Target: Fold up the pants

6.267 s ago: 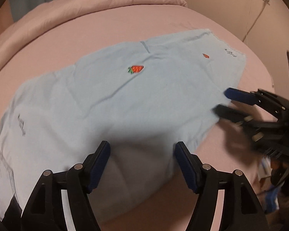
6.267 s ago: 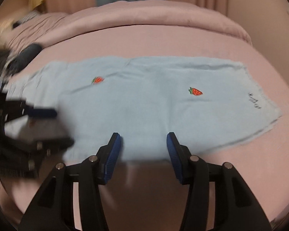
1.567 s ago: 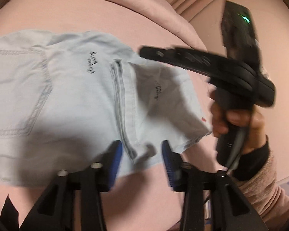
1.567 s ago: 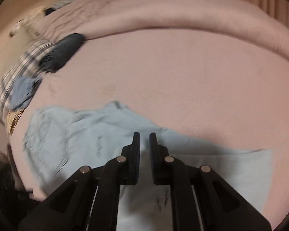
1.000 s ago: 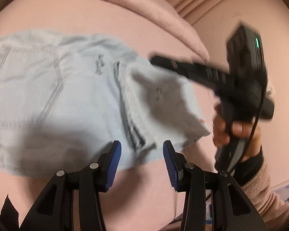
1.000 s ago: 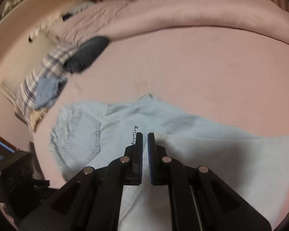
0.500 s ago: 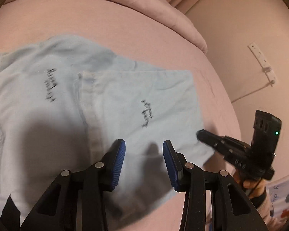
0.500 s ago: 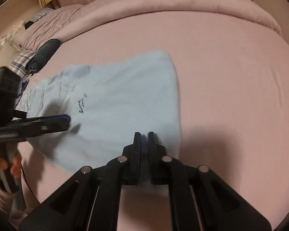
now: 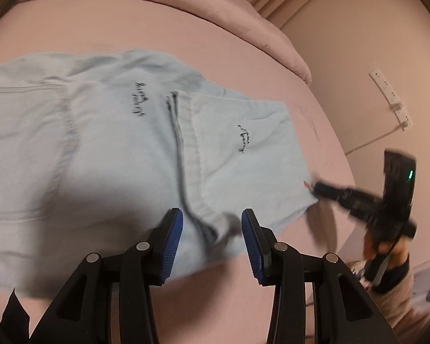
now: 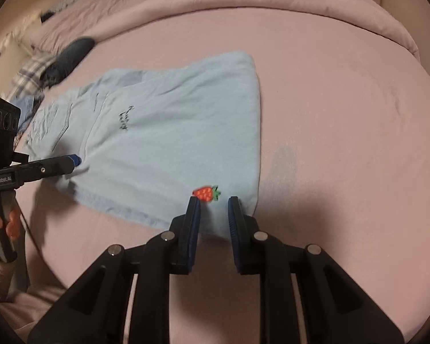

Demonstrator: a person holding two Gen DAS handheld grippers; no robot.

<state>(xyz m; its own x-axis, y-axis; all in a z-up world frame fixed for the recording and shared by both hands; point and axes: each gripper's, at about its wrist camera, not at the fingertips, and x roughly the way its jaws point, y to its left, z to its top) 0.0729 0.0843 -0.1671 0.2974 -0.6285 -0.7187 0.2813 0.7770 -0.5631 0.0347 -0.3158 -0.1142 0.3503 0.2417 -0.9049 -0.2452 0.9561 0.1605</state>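
Two grippers are hovering at the near edge of the pants (image 10: 169, 132), which are lying folded on the pink bed (image 10: 344, 120). The left gripper (image 9: 212, 229) is spreading its jaws over the hem seam. The right gripper (image 10: 213, 215) is holding its jaws apart just below the strawberry patch (image 10: 206, 193), gripping nothing.

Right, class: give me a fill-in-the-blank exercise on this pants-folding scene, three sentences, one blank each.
1. The light blue pants lie on a bed sheet coloured ____.
2. The small fruit patch near the right gripper is a ____.
3. The fingers of the left gripper stand ____, gripping nothing.

Missing words: pink; strawberry; open
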